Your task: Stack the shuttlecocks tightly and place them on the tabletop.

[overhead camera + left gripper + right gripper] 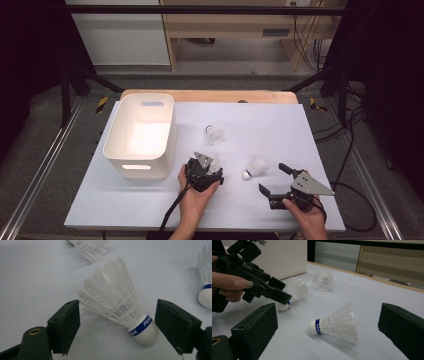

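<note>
A white feather shuttlecock with a blue band [120, 310] lies on its side on the white table top. My left gripper [117, 303] stands low around it, one jaw by the feather tips and the other by the cork, with no pad pressing on it. In the high view that left gripper [209, 171] sits right of the bin, over this shuttlecock [215, 162]. A second shuttlecock [334, 323] lies ahead of my right gripper [327, 322], whose jaws stand wide open with nothing in them. From above, the right gripper [272, 178] rests just below this shuttlecock [256, 168].
A white plastic bin [140, 135] with handle slots stands on the table's left half. A third shuttlecock [215, 134] lies farther back, right of the bin. The white sheet [280, 125] ends at a wooden edge at the back. Cables trail off the near edge.
</note>
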Demonstrator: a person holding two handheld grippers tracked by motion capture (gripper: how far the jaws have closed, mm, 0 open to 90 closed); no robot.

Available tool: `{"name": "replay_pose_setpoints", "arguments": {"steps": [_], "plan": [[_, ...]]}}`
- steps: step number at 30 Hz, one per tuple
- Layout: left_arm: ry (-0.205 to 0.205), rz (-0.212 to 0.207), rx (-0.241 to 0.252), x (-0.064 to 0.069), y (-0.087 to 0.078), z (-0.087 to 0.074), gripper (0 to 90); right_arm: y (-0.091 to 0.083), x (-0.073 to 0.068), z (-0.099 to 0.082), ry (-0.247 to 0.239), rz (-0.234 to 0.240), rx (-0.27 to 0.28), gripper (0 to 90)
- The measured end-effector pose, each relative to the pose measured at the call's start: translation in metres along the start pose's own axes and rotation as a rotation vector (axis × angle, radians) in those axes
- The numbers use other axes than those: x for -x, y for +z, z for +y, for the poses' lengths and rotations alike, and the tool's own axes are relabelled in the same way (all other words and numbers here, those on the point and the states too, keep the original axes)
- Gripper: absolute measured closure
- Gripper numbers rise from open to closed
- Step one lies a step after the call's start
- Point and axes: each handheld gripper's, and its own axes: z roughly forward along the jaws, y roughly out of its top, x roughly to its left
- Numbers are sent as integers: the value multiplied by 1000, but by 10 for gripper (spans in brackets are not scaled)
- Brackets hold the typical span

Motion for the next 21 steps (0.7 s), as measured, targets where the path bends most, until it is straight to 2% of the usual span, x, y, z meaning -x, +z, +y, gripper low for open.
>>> {"name": "replay_pose_setpoints", "arguments": {"steps": [4, 6, 11, 16, 19, 21], "plan": [[-24, -59, -23, 2, 8, 2, 304, 0, 0, 0, -2, 1, -3, 30], [-11, -71, -21, 4, 10, 2, 349, 0, 0, 0, -5, 1, -4, 30], [25, -91, -8, 5, 12, 4, 553, 0, 0, 0, -5, 2, -6, 30], [29, -100, -25, 3, 16, 5, 574, 0, 0, 0, -7, 3, -6, 30], [54, -90, -40, 6, 19, 5, 558, 0, -1, 0, -9, 4, -8, 30], [88, -82, -42, 7, 19, 6, 579, 1, -1, 0, -9, 4, -9, 30]]}}
